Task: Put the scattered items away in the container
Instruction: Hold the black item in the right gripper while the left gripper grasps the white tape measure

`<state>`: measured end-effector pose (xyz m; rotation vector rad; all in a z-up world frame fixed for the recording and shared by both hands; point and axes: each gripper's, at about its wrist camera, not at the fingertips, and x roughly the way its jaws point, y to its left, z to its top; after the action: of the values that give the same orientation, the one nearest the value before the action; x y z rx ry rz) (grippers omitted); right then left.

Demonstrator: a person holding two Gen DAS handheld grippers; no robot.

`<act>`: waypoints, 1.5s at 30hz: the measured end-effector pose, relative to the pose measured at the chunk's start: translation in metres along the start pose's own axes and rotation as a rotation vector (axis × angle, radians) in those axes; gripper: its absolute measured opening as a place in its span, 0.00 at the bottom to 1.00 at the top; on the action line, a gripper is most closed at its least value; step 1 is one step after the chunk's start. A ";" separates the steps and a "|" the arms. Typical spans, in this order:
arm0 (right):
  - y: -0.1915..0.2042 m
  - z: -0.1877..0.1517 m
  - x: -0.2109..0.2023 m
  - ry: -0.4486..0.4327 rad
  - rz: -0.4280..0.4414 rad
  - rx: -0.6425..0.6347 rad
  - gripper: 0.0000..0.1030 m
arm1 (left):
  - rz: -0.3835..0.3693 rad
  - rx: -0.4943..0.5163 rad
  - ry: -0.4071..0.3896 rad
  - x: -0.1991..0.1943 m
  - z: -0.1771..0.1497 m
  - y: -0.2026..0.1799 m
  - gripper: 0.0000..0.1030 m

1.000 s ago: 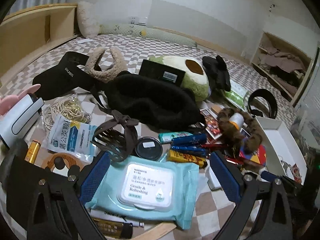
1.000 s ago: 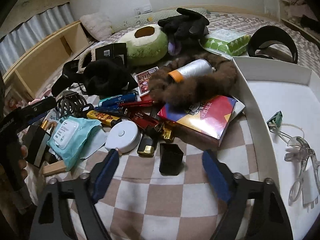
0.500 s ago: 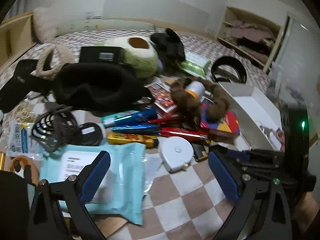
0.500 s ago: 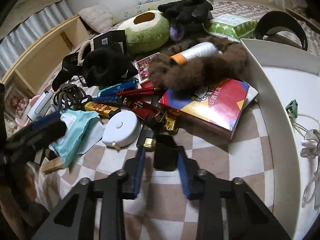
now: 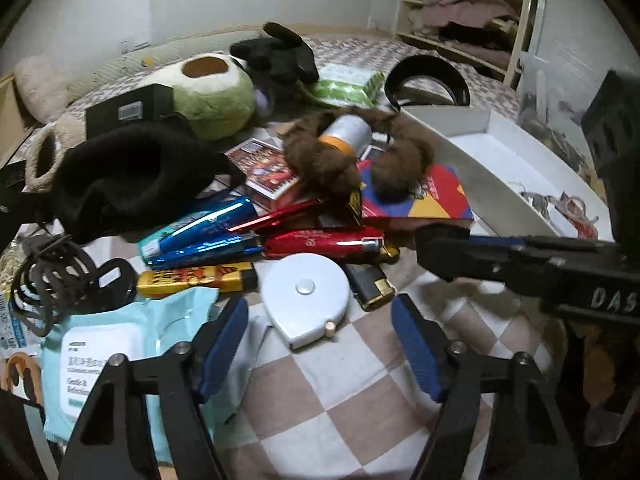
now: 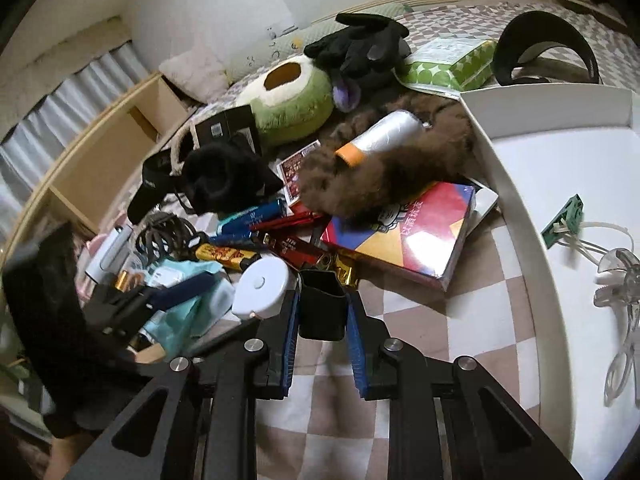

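On the checkered bed cover (image 6: 420, 344), near the front of the clutter, the right tongs (image 6: 322, 320) are clenched on a small black box (image 6: 322, 304), and both blue pads press its sides. Right of it lies the white container (image 6: 516, 216), which already holds a small green board (image 6: 564, 220) with white cables and some clear plastic pieces. Just left of the black box sits a round white tape measure (image 5: 306, 298). The left tongs (image 5: 320, 344) hover over the near edge of this tape measure; their jaws have just been closing, but they are released, with only the tape measure's near edge between them and no pad touching it. Left of it lies a light blue pack of wipes (image 5: 120, 344), partly under the left finger. Farther away I see blue and red tubes (image 5: 320, 238), a colourful box (image 5: 416, 200), a brown furry thing around a white roll (image 5: 348, 136), a black hat (image 5: 132, 176) and a green avocado plush (image 5: 212, 96).
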<state>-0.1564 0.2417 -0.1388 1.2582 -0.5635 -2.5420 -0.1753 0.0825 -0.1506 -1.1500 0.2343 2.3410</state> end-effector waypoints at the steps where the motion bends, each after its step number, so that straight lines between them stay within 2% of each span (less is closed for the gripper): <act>1: -0.001 0.001 -0.001 -0.001 0.007 0.009 0.23 | 0.001 -0.003 0.016 0.004 0.000 0.000 0.63; 3: -0.003 0.001 -0.001 0.000 0.021 0.021 0.23 | 0.001 -0.008 0.039 0.011 -0.001 0.001 0.61; 14: -0.001 0.001 0.000 0.011 0.038 0.018 0.23 | -0.005 -0.025 0.055 0.018 0.004 0.003 0.59; 16: -0.001 0.001 0.001 0.013 0.039 0.019 0.23 | -0.001 -0.033 0.053 0.017 0.004 0.005 0.50; 24: -0.002 -0.001 0.002 0.024 0.042 0.020 0.23 | 0.022 -0.047 0.054 0.012 0.002 0.001 0.50; 33: 0.001 -0.003 0.003 0.036 0.039 0.006 0.23 | 0.019 -0.150 0.051 -0.002 -0.007 0.008 0.50; 45: 0.009 -0.011 -0.005 0.047 0.075 -0.015 0.23 | 0.005 -0.206 0.013 -0.020 -0.011 0.005 0.50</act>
<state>-0.1440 0.2335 -0.1370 1.2644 -0.5692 -2.4446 -0.1604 0.0665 -0.1424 -1.2614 -0.0004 2.4064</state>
